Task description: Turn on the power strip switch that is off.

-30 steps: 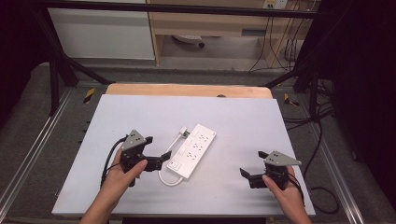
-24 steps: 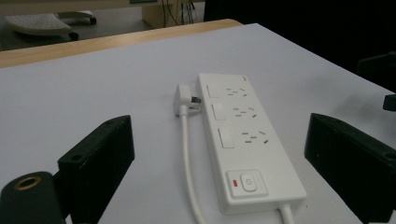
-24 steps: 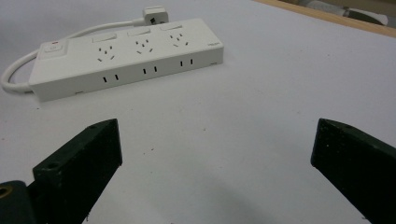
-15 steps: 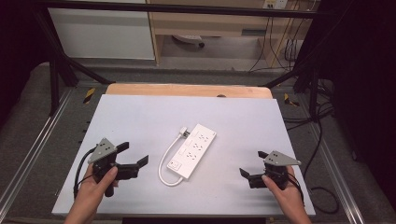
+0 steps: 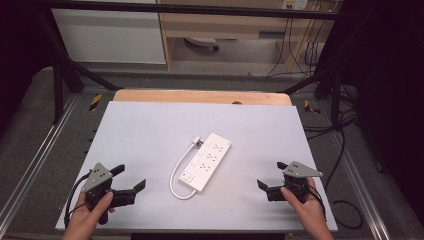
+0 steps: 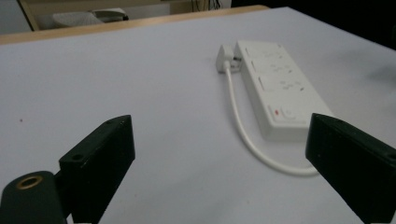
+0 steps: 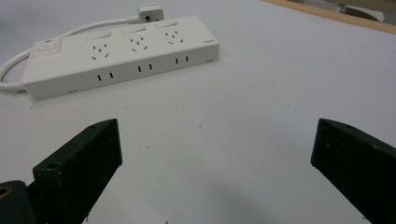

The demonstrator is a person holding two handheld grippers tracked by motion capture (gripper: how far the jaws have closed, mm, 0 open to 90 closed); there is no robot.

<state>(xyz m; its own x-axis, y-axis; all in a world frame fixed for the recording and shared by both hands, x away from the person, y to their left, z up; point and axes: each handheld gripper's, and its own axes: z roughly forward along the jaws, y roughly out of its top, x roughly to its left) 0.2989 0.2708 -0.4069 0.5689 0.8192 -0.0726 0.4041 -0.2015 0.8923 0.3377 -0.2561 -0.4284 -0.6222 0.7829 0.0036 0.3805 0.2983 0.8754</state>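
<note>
Left gripper (image 5: 131, 180) at lower left of the high view, held low over the table (image 5: 150, 130) in a hand (image 5: 92, 212) — jaws spread wide, nothing between them, nothing touched. Parked well apart from the power strip (image 5: 206, 161), probably a rest pose off to the side. In the left gripper view, jaws at the two bottom corners, wide gap, strip seen between them at upper right of frame (image 6: 278, 86).

Power strip near centre of the high view, lying flat and diagonal, sockets up. White cord (image 5: 176, 177) loops out from the near end and curls back along the left side, plug (image 5: 196, 142) resting right beside the far end — looks neatly laid out, free of both grippers.

Right gripper (image 5: 270, 181) at lower right, held in the other hand (image 5: 307, 207), aimed toward frame centre — jaws likewise far apart, empty, clear of the strip. In the right gripper view, strip at upper left (image 7: 121, 53), red-marked switch at its left end, bare table between the jaws. Likely idle or waiting.
</note>
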